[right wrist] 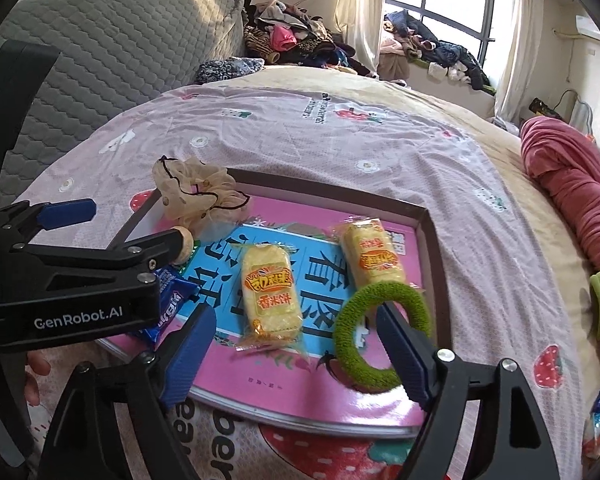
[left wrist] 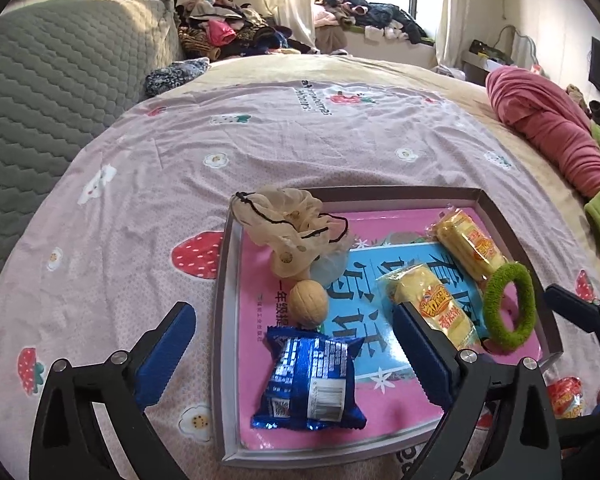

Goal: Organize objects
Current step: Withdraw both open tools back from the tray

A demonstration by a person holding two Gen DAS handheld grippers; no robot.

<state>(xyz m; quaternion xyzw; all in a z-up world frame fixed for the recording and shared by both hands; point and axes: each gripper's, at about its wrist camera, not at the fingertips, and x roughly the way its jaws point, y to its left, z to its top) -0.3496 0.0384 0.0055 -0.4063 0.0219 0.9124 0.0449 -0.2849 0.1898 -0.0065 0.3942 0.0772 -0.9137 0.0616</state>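
Note:
A shallow box lid tray lies on the bed, lined with a pink and blue book cover. In it are a beige scrunchie, a walnut, a blue snack packet, two yellow rice cracker packets and a green hair ring. My left gripper is open above the blue packet. My right gripper is open, its right finger poking through the green ring.
The bed has a pink strawberry-print sheet. A grey quilted headboard is at the left. A pink rolled blanket lies at the right. A red snack packet lies right of the tray. Clothes are piled by the window.

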